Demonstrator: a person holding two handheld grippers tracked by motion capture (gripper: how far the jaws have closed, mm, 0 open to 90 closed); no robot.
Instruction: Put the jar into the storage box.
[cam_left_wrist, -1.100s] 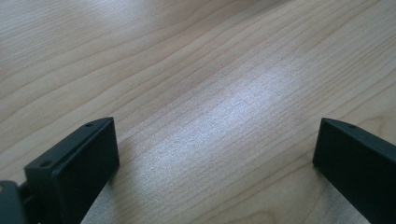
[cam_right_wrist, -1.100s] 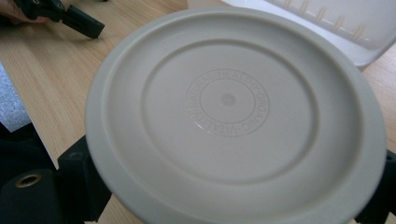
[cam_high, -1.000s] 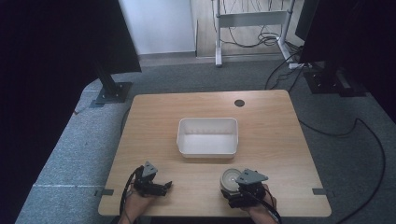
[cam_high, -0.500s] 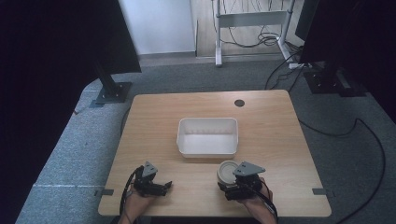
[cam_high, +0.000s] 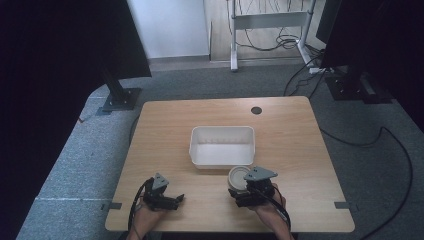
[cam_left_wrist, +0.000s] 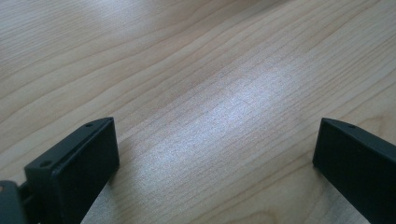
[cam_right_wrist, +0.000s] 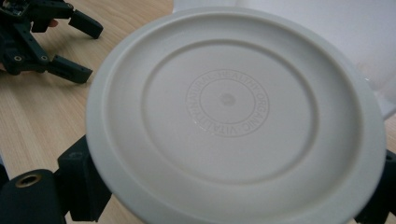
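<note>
High view: light wooden worktop (cam_high: 290, 130) w/ a white rectangular plastic tub (cam_high: 222, 145) at centre. Right claw (cam_high: 243, 188) sits near the front edge, just in front of the tub's near right corner, clamped on a round off-white plastic lid (cam_high: 238, 176); the lid is just beside the tub's front wall, can't tell if touching. Left claw (cam_high: 176, 199) is at front left, well apart from the lid & tub, jaws spread, nothing between them. A hand shows under each claw at the bottom edge.

Left gripper view: two black jaws wide apart, low over bare wood grain of the worktop (cam_left_wrist: 201, 93); nothing between them.

Right gripper view: the lid (cam_right_wrist: 233, 116) sits face-on, w/ raised rings & embossed circular lettering round its middle. Black jaws grip it at the lower left & lower right rim. White wall of the tub (cam_right_wrist: 327, 28) right behind it. Left claw (cam_right_wrist: 77, 49) at upper left on the wood, jaws apart.
</note>
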